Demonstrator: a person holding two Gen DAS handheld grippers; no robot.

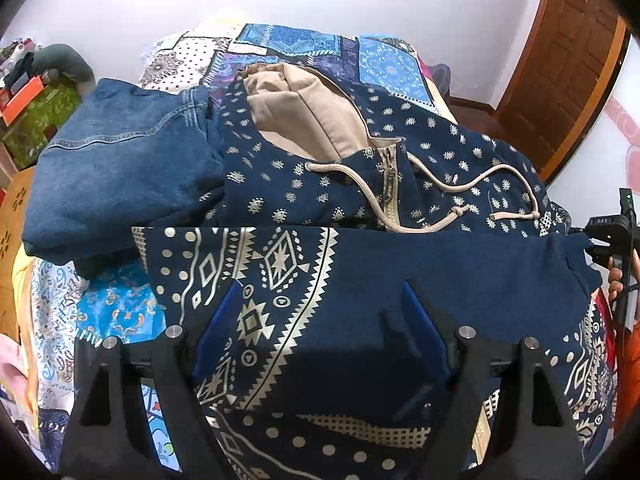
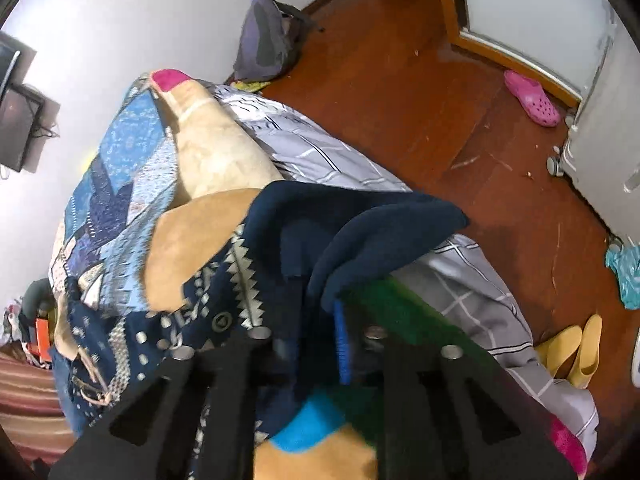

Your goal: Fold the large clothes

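Note:
A navy hoodie [image 1: 360,184] with cream tribal print, a beige hood lining and drawstrings lies on the bed. Its lower part is folded up across the chest. My left gripper [image 1: 324,320] hovers just over that folded part, fingers wide open, and nothing is pinched. In the right wrist view, my right gripper [image 2: 320,312] is shut on a bunched plain navy edge of the hoodie [image 2: 360,220], which hides the fingertips. The left wrist view shows the right gripper [image 1: 600,236] at the hoodie's right end.
Folded blue jeans [image 1: 120,160] lie left of the hoodie on the patchwork bedspread [image 1: 304,52]. A beige plush toy [image 2: 216,152] and a grey checked sheet [image 2: 320,152] lie at the bed's edge. Beyond it, a pink clog [image 2: 532,98], yellow slippers [image 2: 576,356] and a backpack [image 2: 268,40] are on the wooden floor.

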